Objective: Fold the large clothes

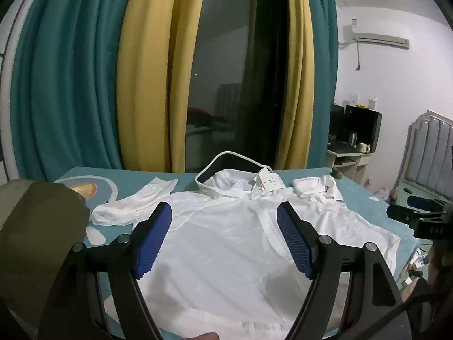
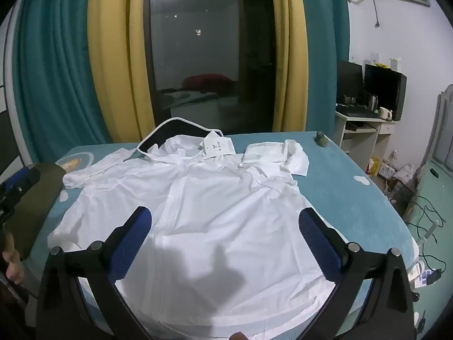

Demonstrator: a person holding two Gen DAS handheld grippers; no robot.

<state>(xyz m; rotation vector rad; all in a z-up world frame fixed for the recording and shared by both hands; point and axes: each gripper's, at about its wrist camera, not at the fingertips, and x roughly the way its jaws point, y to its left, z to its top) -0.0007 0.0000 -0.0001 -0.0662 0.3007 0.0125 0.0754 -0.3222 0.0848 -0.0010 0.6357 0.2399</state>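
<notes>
A white hooded jacket (image 1: pixel 220 240) (image 2: pixel 215 198) lies spread flat, front up, on a teal bed (image 1: pixel 376 212) (image 2: pixel 354 192). Its hood with a paper tag (image 1: pixel 269 182) (image 2: pixel 219 146) points toward the window. The left sleeve (image 1: pixel 136 201) trails out to the left; the right sleeve (image 2: pixel 277 155) is bunched near the far edge. My left gripper (image 1: pixel 223 226) hovers open above the jacket's chest with nothing between its blue pads. Above the lower body of the jacket, my right gripper (image 2: pixel 223 232) is open and empty too.
An olive-green cushion (image 1: pixel 36 240) (image 2: pixel 31 198) sits at the bed's left side. Teal and yellow curtains (image 1: pixel 85 85) frame a dark glass door. A desk with monitors (image 2: pixel 379 96) stands at the right; cables lie on the floor (image 2: pixel 424 212). A hand (image 2: pixel 11 263) shows at the left edge.
</notes>
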